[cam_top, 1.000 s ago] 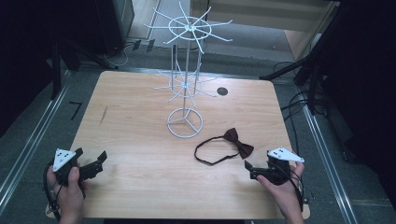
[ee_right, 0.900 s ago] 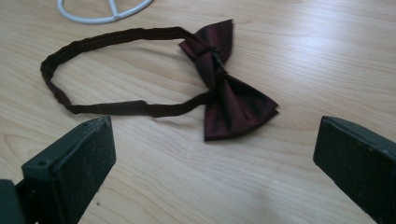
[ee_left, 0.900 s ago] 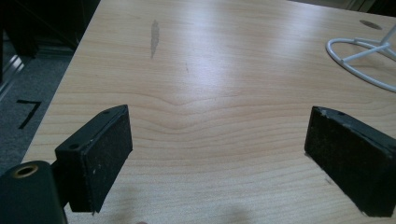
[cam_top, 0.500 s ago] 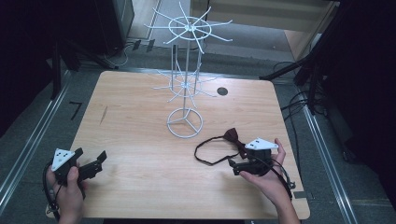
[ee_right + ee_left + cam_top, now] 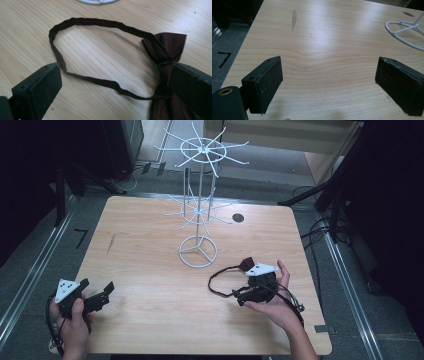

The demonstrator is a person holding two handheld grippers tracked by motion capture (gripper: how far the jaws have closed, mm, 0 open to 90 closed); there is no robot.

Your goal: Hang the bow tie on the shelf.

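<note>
A dark maroon bow tie (image 5: 167, 47) with a looped neck strap (image 5: 82, 22) lies flat on the wooden table (image 5: 150, 250), right of centre. My right gripper (image 5: 248, 291) hovers low over it, open, with the near strap run and the bow's knot between its jaws, touching neither as far as I can see. In the high view the bow (image 5: 247, 264) peeks out beyond that gripper's grey plate and the strap (image 5: 216, 280) loops to its left. My left gripper (image 5: 102, 292) rests open near the front left corner, nothing between its pads (image 5: 270, 80).
A white wire display stand (image 5: 199, 210) with spoked arms rises from a ring base (image 5: 198, 252) at the table's middle back; its ring (image 5: 404, 31) shows in the left gripper view. A dark cable hole (image 5: 238, 218) sits behind. Metal rails and cables flank the table.
My right gripper has moved left from the table's right edge onto the bow tie, now straddling its strap. The left gripper has stayed put.
</note>
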